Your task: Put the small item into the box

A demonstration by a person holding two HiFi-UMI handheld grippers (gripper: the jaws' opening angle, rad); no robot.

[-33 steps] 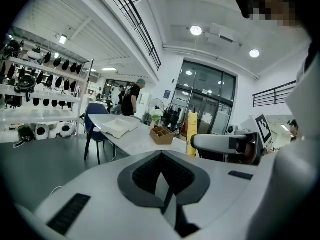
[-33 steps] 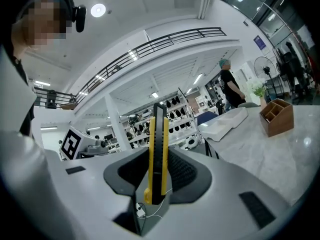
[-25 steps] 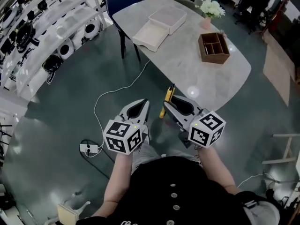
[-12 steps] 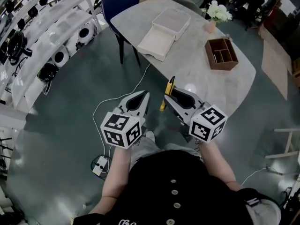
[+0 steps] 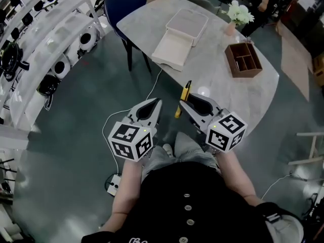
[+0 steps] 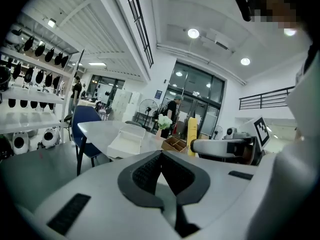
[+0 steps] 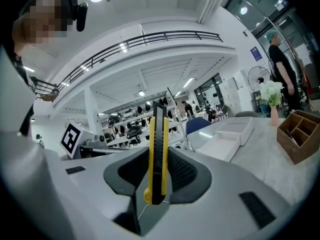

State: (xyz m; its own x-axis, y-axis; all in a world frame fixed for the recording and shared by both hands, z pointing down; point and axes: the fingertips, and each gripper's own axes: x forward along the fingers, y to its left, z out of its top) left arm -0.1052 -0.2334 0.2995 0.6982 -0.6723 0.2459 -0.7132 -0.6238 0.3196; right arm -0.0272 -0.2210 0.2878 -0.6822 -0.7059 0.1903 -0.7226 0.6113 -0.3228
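My right gripper (image 5: 184,103) is shut on a yellow and black utility knife (image 5: 184,96), which stands upright between its pads (image 7: 156,134). The right gripper (image 7: 158,152) points toward the table. Beside it, my left gripper (image 5: 157,103) is shut and holds nothing; in its own view the left gripper (image 6: 161,155) has its tips meeting. A white box (image 5: 188,21) with its lid (image 5: 171,45) lying next to it sits on the grey oval table (image 5: 212,75), well ahead of both grippers. Both grippers hang over the floor, short of the table's near edge.
A brown wooden organiser (image 5: 244,59) and a vase of white flowers (image 5: 238,15) stand on the table's right part. A blue chair (image 5: 121,1) is at the table's far left. White shelves (image 5: 45,39) line the left. A power strip (image 5: 112,185) and cable lie on the floor.
The person has stepped toward the table, so it sits nearer in the head view and the power strip has slid back. Both grippers keep the same pose; the knife stays gripped.
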